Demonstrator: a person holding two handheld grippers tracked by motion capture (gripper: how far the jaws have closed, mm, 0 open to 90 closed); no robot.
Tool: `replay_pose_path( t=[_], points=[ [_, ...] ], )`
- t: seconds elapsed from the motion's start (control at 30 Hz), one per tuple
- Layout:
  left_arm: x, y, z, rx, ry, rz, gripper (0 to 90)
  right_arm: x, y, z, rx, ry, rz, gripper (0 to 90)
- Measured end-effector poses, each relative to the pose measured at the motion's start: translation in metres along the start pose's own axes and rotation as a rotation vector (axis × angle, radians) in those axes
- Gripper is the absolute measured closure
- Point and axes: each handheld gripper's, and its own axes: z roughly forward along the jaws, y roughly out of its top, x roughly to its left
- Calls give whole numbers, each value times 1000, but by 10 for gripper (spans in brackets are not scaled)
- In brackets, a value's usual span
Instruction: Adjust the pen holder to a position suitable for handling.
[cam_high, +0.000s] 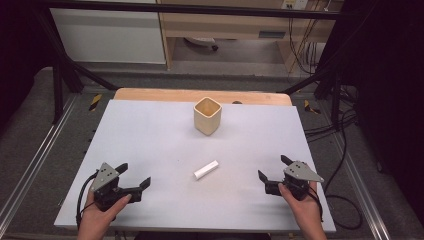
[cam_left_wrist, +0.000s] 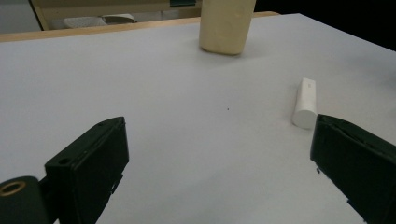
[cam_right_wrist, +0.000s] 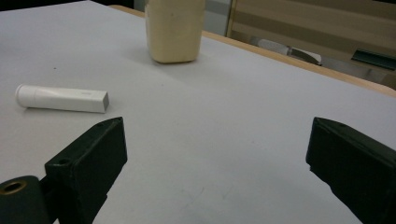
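Near the front edge of the table (cam_high: 150, 140), your left gripper (cam_high: 136, 181) and right gripper (cam_high: 272, 172) both rest with jaws spread wide, holding nothing. Between them, a little further in, the white tube (cam_high: 206, 170) lies flat on its side. It looks light, stiff and smooth, so it may roll or slip; take it across the middle of its body, jaws on both long sides. Toward the far edge stands the beige cup (cam_high: 207, 115), upright and open, probably light too.
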Motion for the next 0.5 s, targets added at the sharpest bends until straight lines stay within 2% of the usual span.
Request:
replay_pose_path(
  t=[0.2, 0.37, 0.5],
  points=[
    [-1, -1, -1, 5, 4, -3, 47, 9, 0, 3, 17, 32, -14, 44],
    [-3, 0, 1, 13, -18, 11, 51, 15, 2, 5, 14, 47, -28, 44],
    [-10, -2, 1, 31, -38, 65, 56, 19, 3, 6, 21, 56, -46, 44]
  ],
)
